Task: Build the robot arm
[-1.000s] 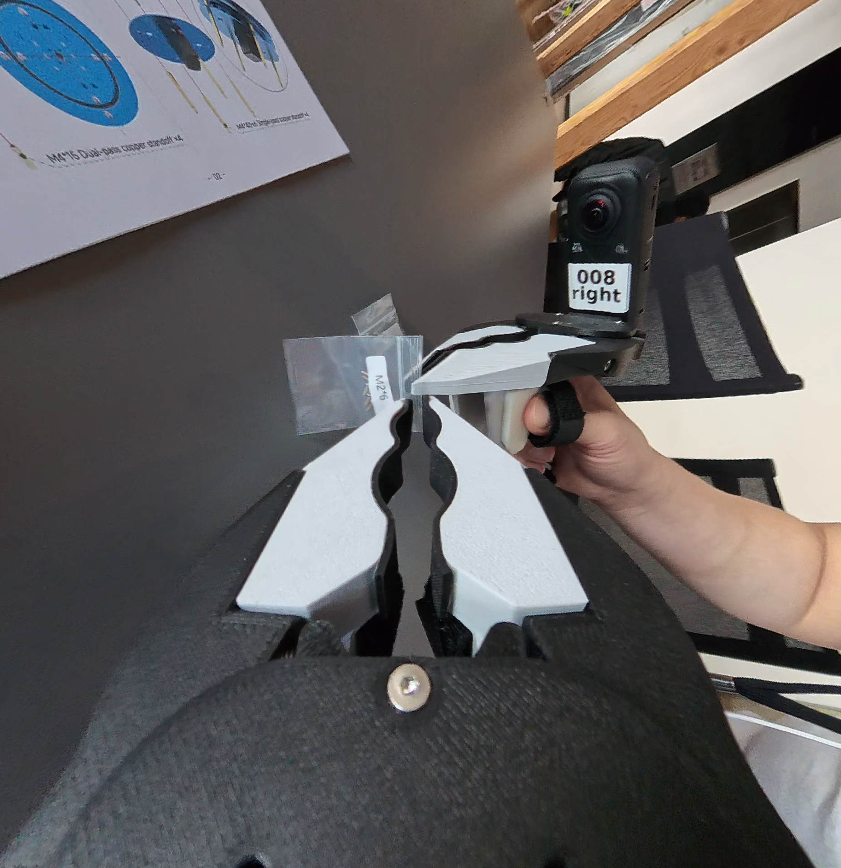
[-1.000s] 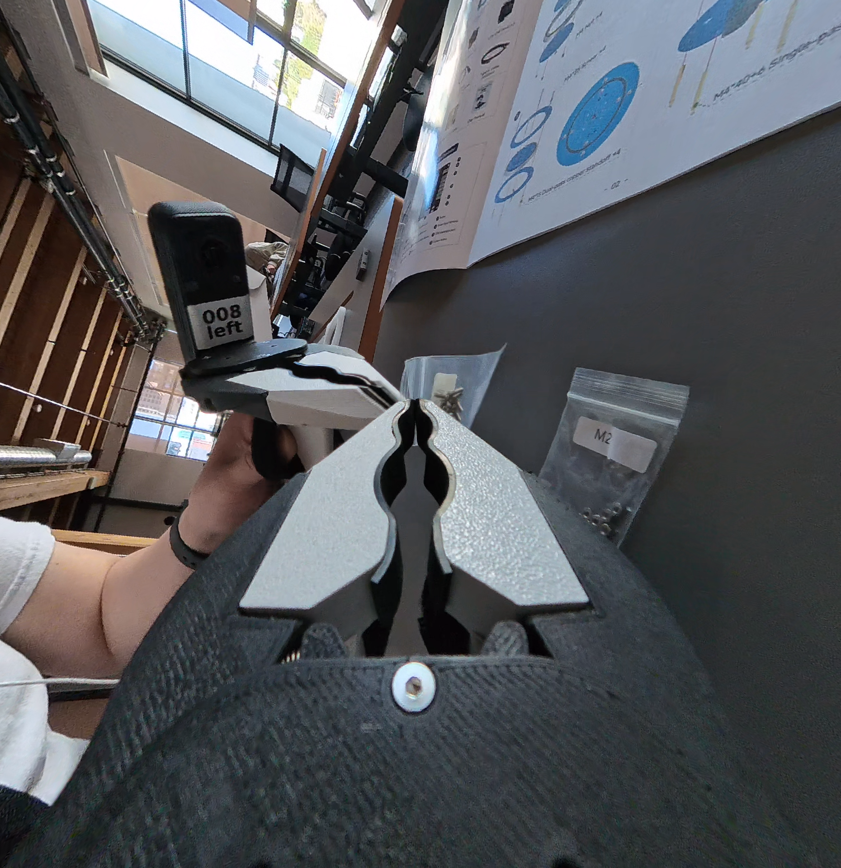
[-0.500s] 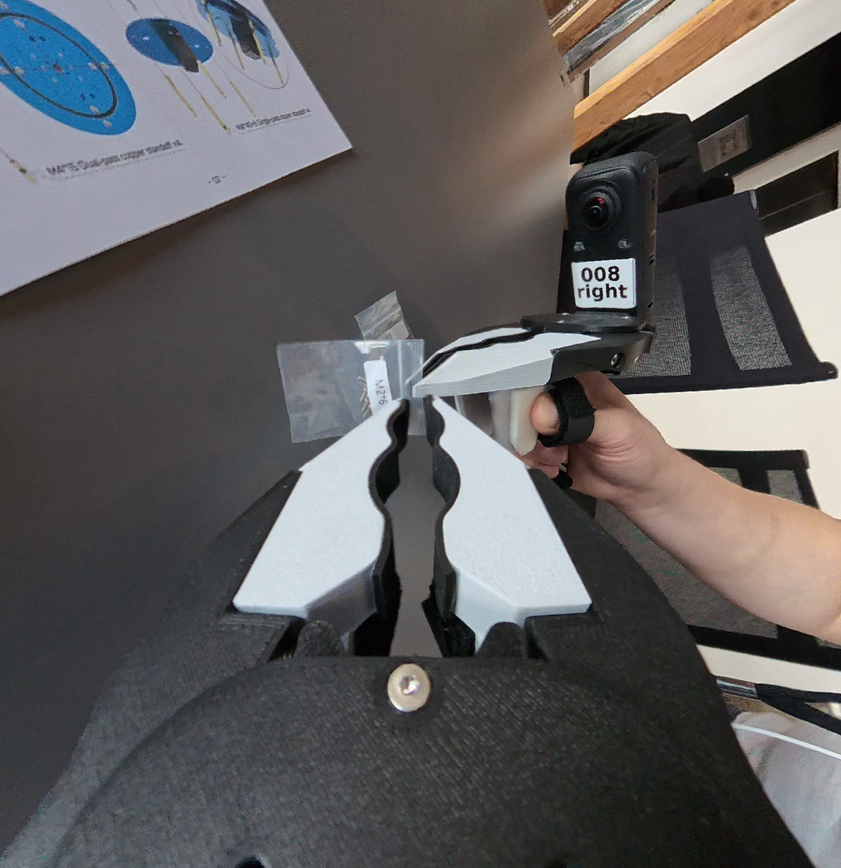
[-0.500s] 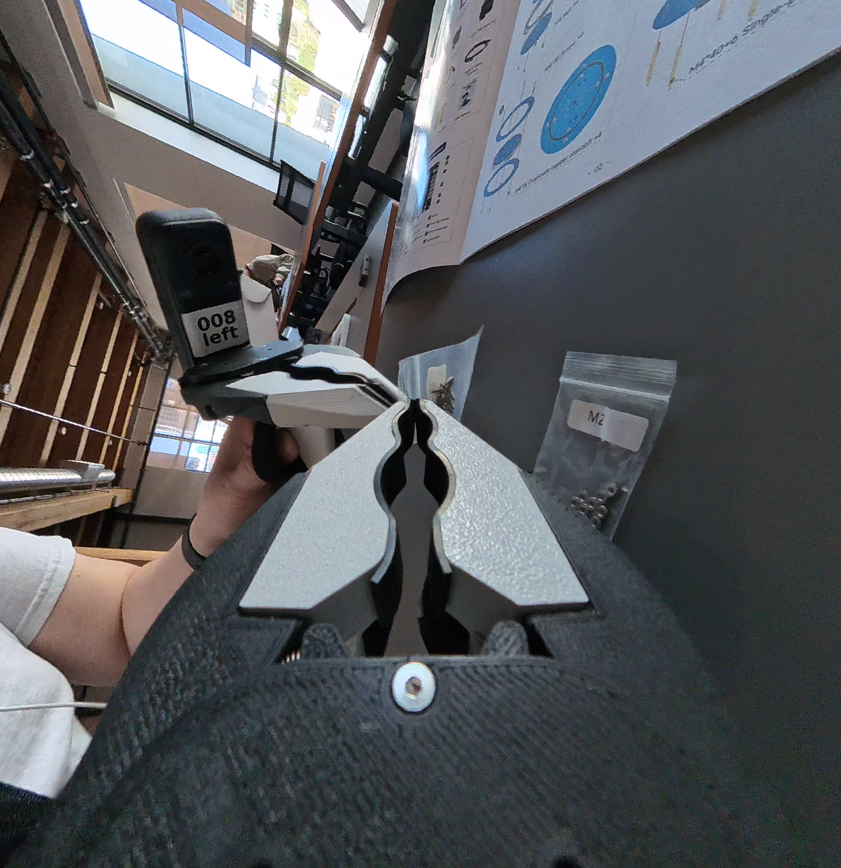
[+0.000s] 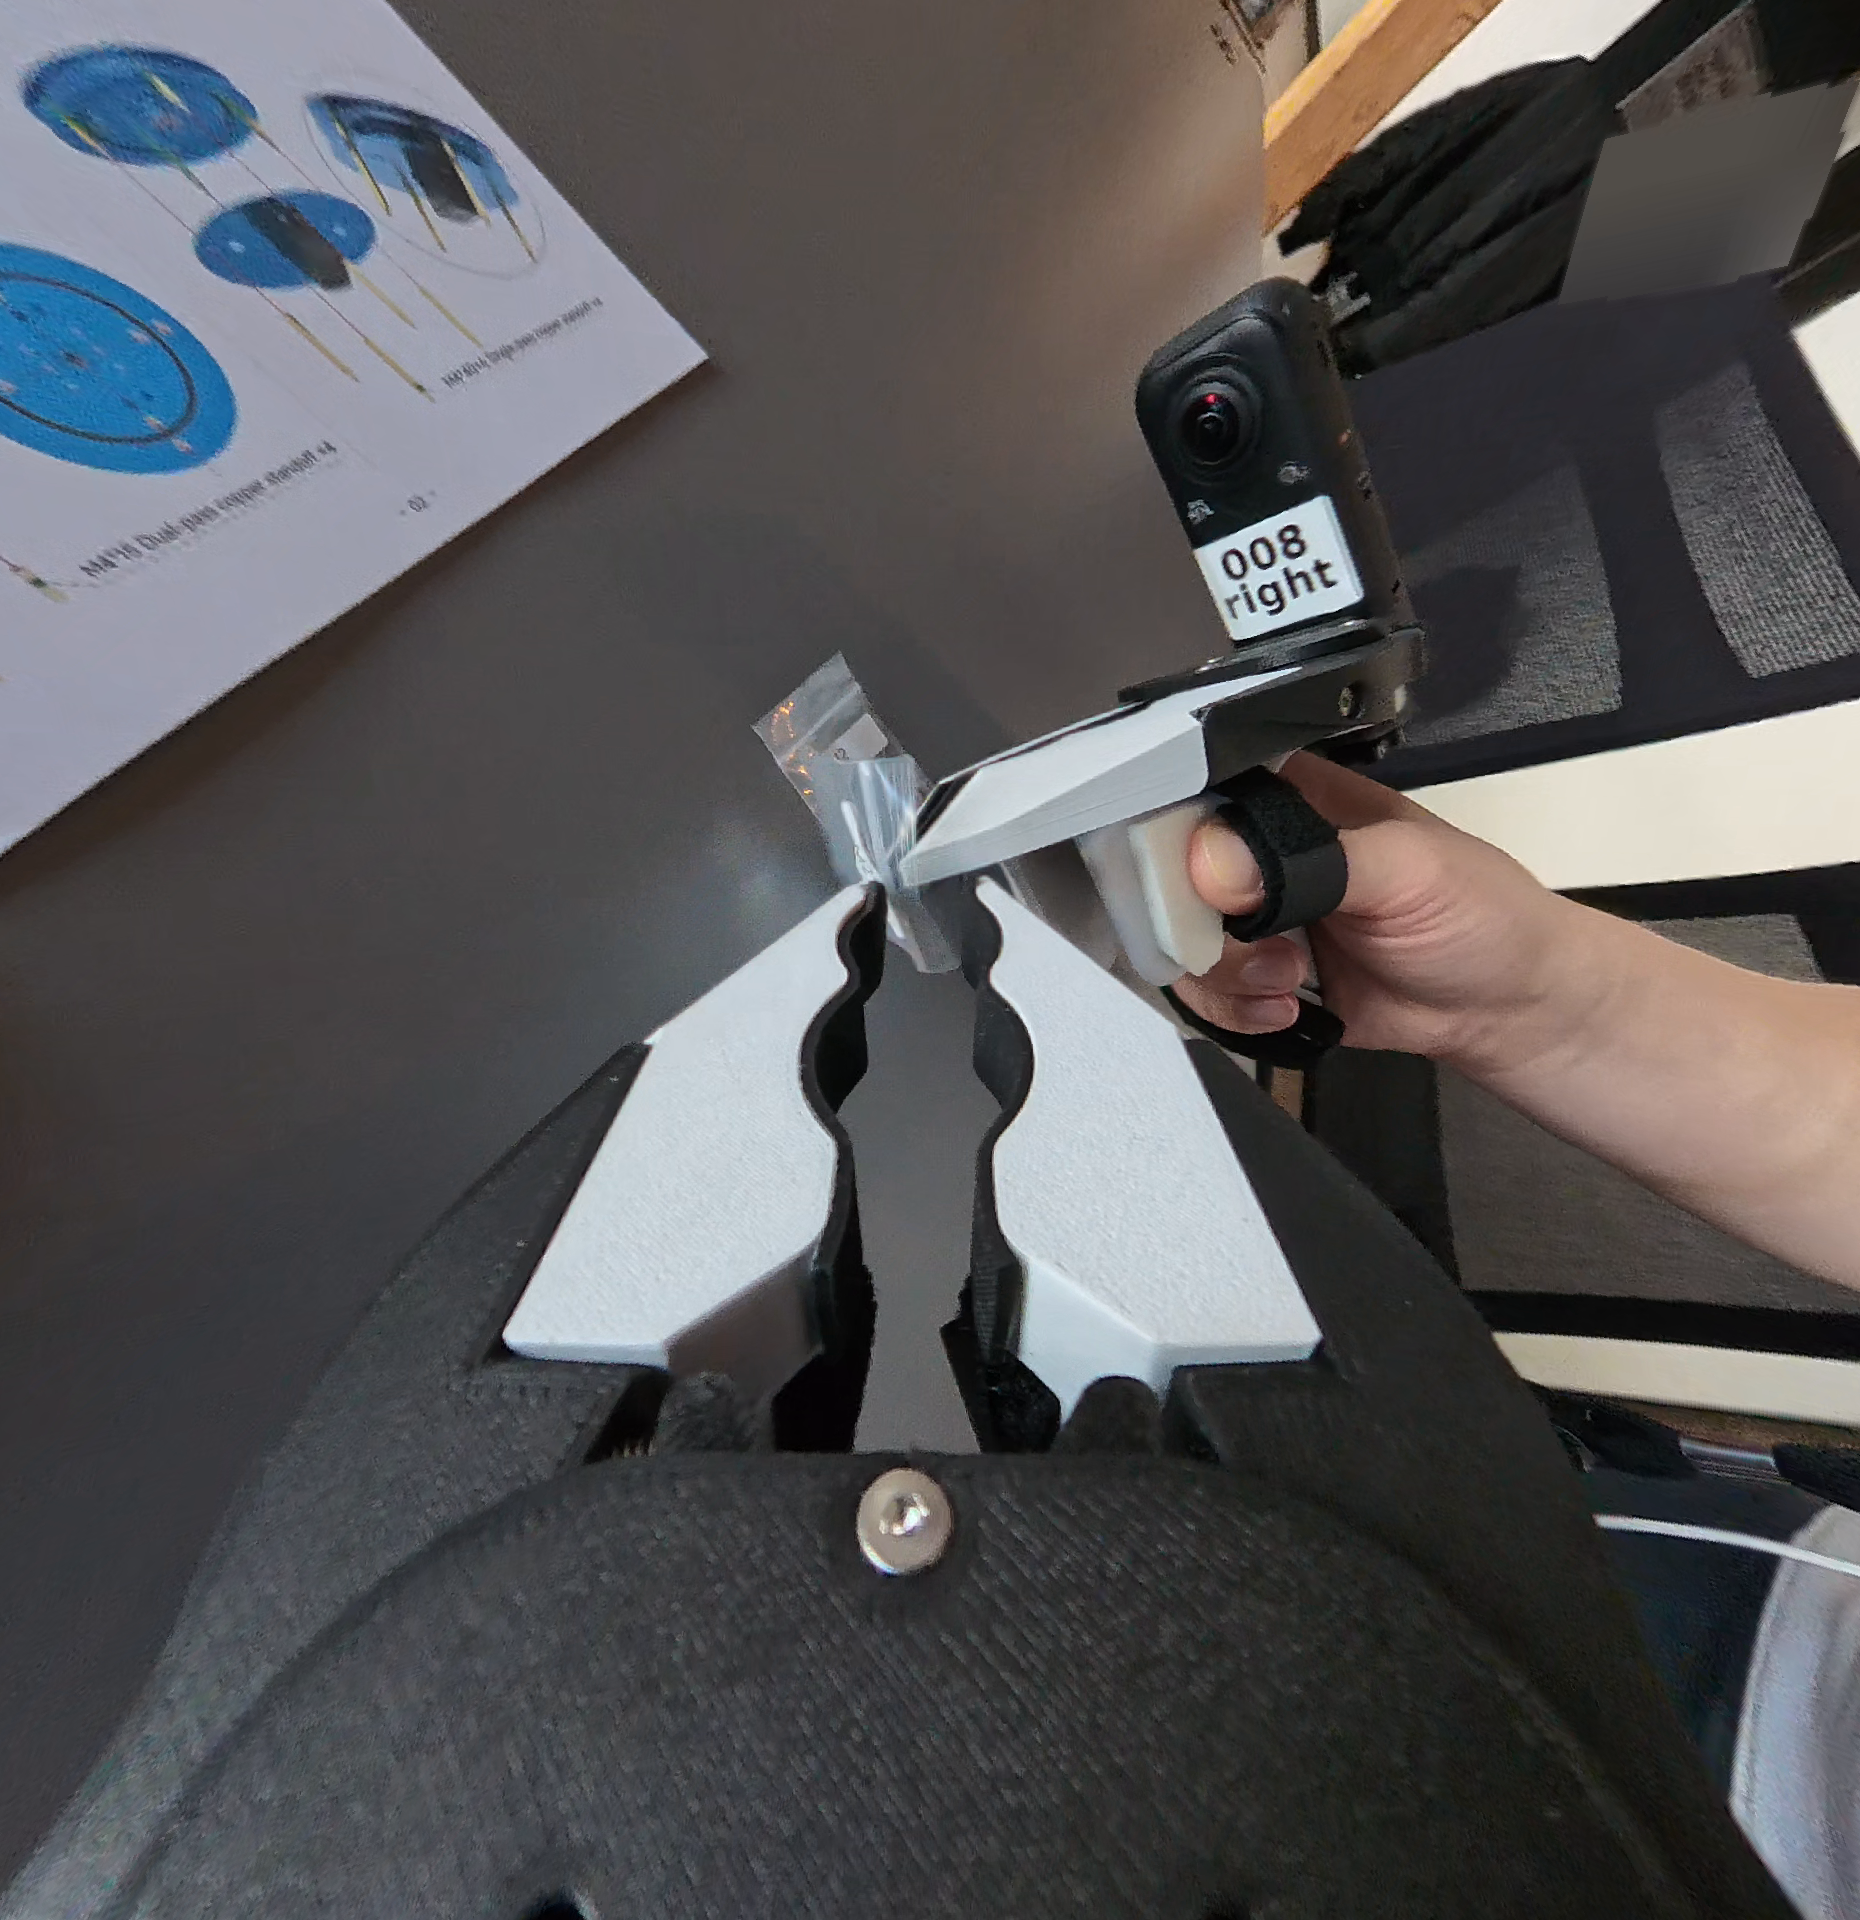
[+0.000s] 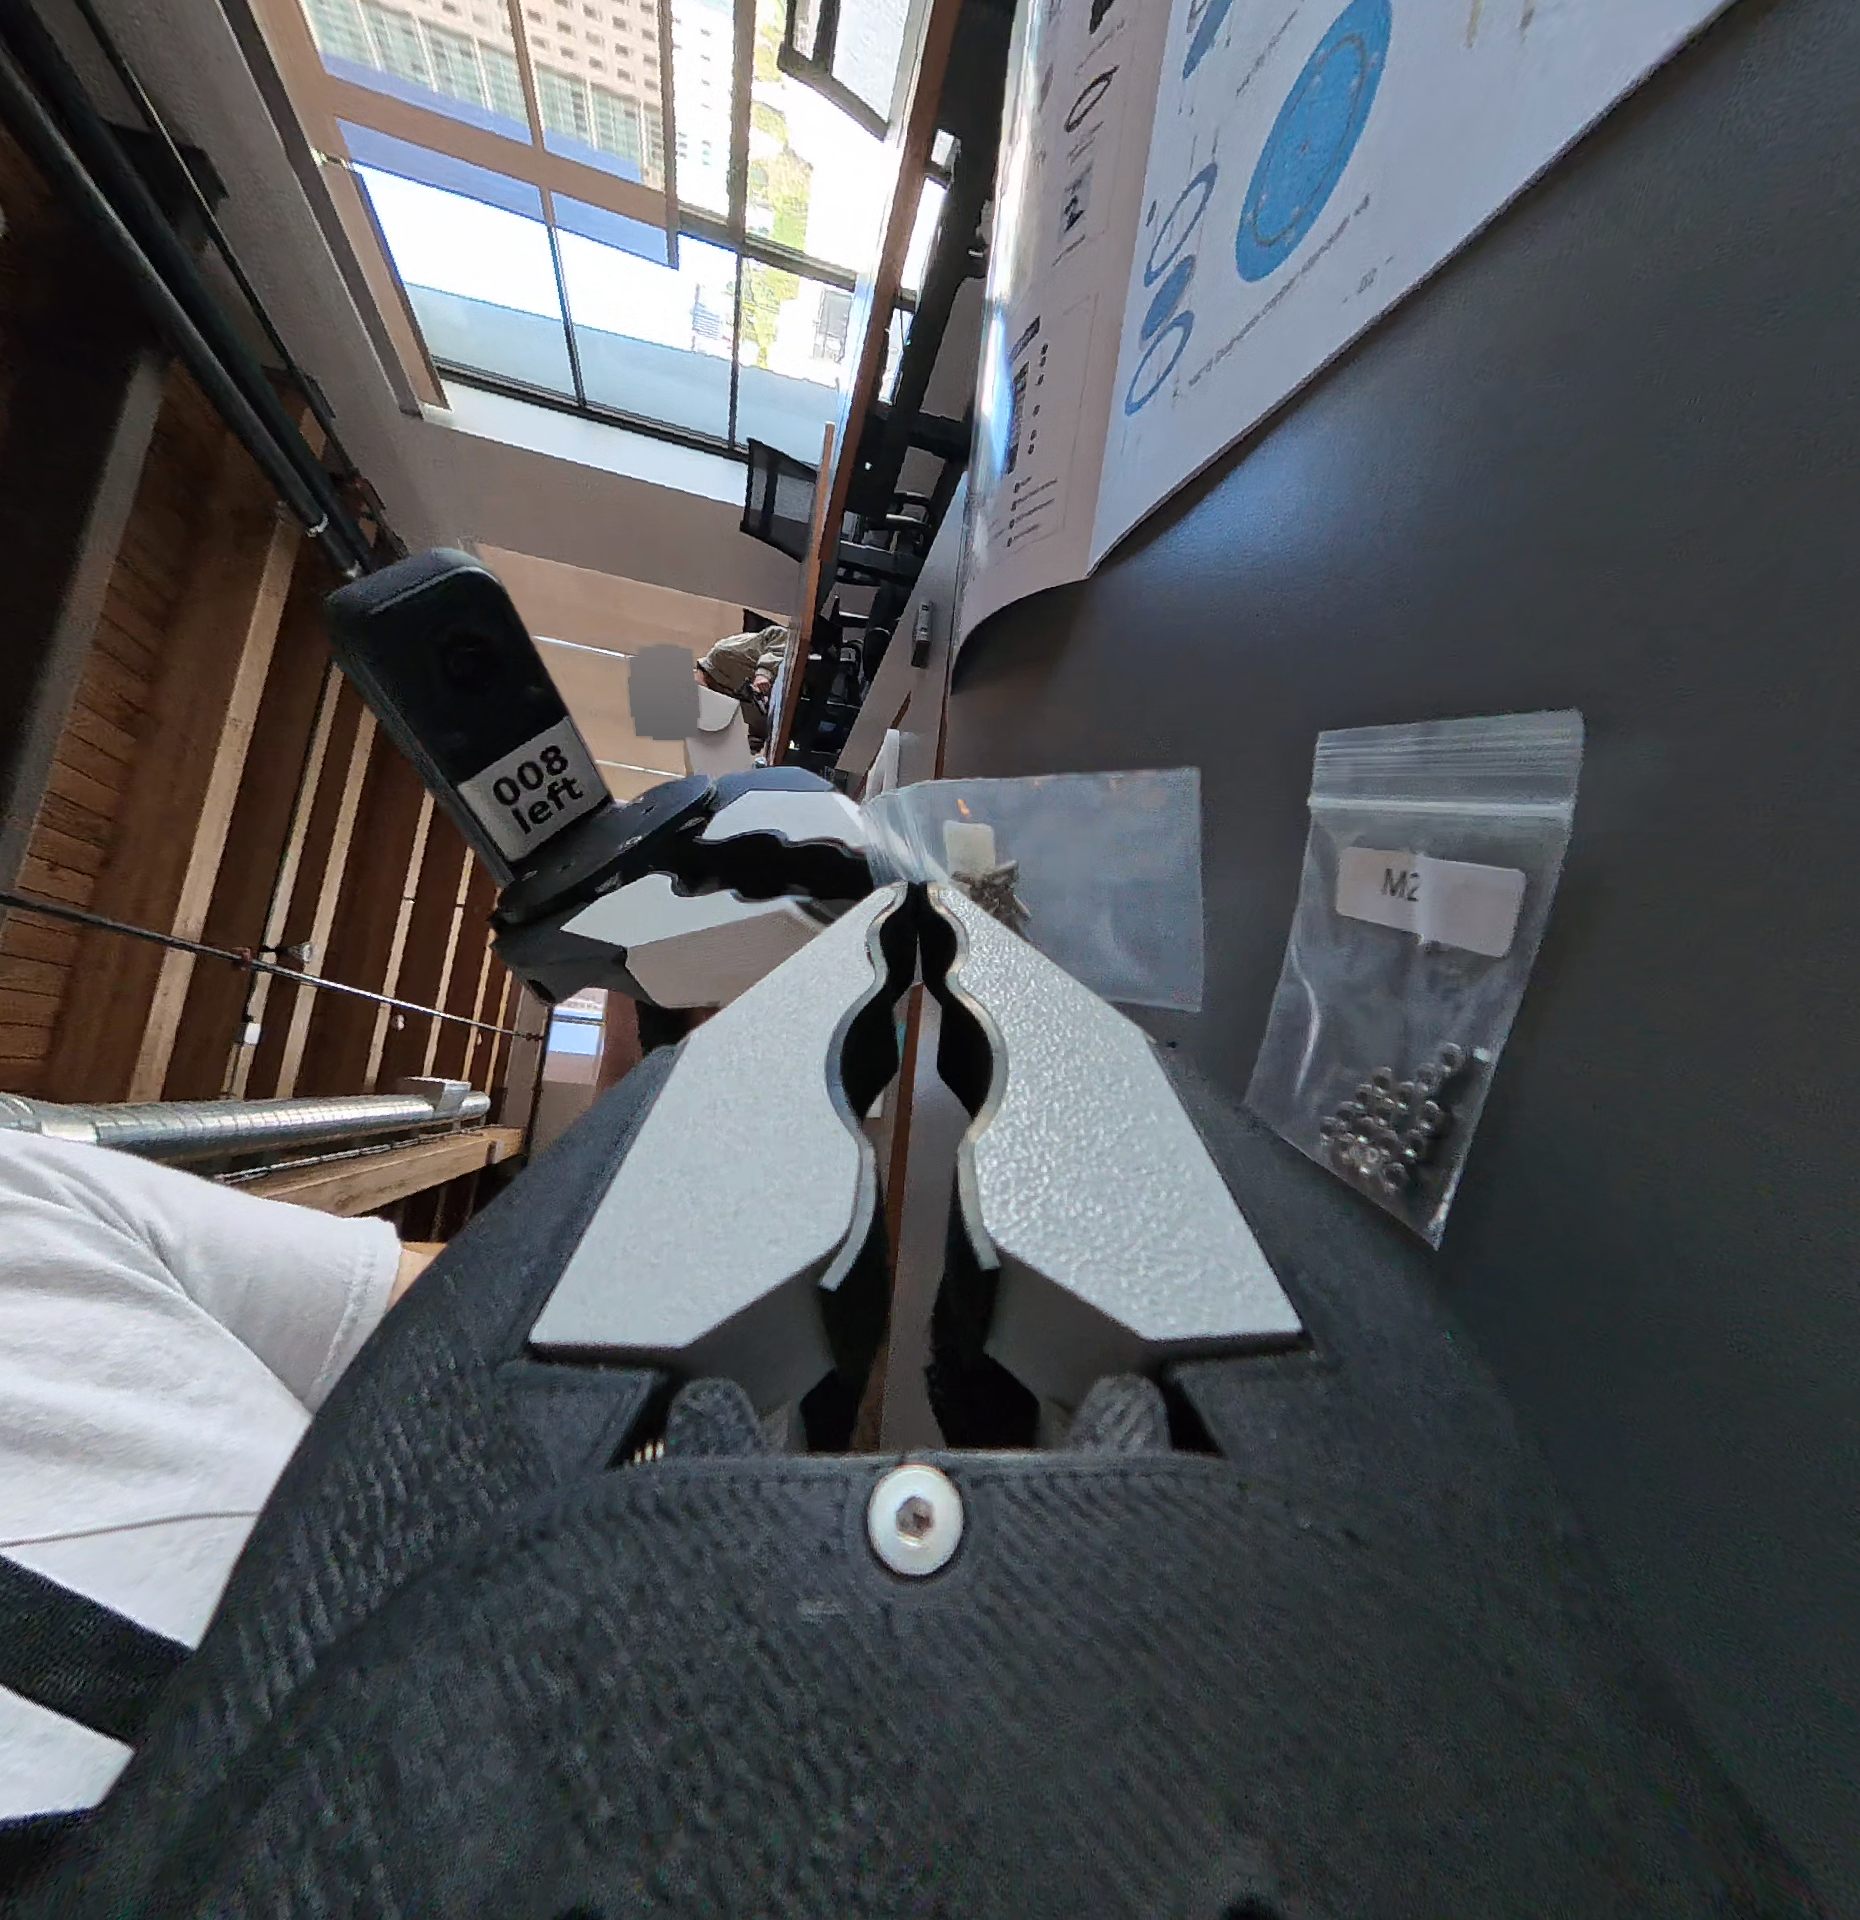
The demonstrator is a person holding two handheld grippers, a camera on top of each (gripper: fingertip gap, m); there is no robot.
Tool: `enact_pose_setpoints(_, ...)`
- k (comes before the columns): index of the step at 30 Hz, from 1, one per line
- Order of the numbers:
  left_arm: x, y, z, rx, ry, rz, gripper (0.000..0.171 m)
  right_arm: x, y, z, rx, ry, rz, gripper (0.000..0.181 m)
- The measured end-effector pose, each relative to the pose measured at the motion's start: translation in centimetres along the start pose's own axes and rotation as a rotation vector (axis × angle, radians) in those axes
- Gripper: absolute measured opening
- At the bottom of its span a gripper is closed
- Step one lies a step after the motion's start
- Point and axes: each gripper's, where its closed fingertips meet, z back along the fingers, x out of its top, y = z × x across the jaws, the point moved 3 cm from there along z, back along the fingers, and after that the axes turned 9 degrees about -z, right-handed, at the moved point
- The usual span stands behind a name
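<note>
Left wrist view. Left claw parted a modest way, with nothing clamped between the pale fingers. Just past the fingertips hangs a small clear bag, crumpled, its lower end dipping into the gap. Crossing in from the right, the right claw pinches that bag at its tip. Carried by a hand with a black strap round one finger, and topped by a black camera with a white sticker. Behind the pinched bag sits a second bag on the dark tabletop. Upper left lies a white sheet printed with blue discs. Far right, a black mesh chair.

Right wrist view. Right claw closed, tips together on the near edge of the small clear bag, which has a white tag and a few dark bits inside. Left claw comes in from the left, tips right at the bag's corner; cannot tell from here whether touching. Second bag lies flat to the right, apart from the first, small metal pieces gathered at its lower end. White sheet farther along the dark tabletop. Lower left, a white sleeve; beyond, tall windows.
</note>
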Motion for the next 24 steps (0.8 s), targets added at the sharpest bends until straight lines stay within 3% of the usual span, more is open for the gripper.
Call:
enact_pose_setpoints(14,0.0,0.2,0.4,-0.133,-0.059,0.161,0.000,-0.2,0.0,0.5,-0.051,0.035,0.138,0.000)
enact_pose_setpoints(24,-0.7,1.0,0.2,0.026,0.035,0.076,0.000,-0.4,-0.8,0.5,-0.128,0.022,0.134,0.000)
